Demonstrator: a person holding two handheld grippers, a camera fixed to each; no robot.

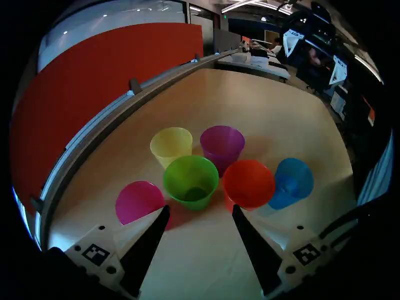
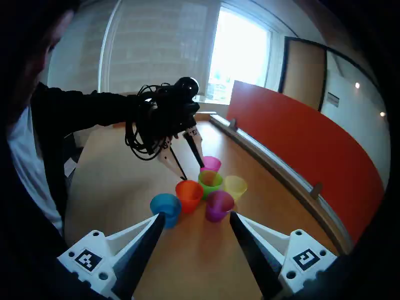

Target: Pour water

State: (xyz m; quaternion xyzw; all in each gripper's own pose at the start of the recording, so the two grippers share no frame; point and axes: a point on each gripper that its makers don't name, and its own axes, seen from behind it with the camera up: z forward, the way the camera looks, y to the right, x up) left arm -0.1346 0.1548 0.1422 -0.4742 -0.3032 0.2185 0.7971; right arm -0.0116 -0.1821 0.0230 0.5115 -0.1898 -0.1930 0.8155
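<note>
Left gripper view: six cups [image 1: 190,180], all different colours, on one table [image 1: 250,110].

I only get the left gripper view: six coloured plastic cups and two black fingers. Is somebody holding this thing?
Observer: Yes. A person's black-sleeved arm holds the left gripper, pointing it down at the coloured plastic cups.
Operator: Is there a second tool?
Observer: Yes, the right gripper, fingers open and empty, nearest the blue plastic cup and purple plastic cup.
Operator: What's behind that arm?
Observer: A bright window.
</note>
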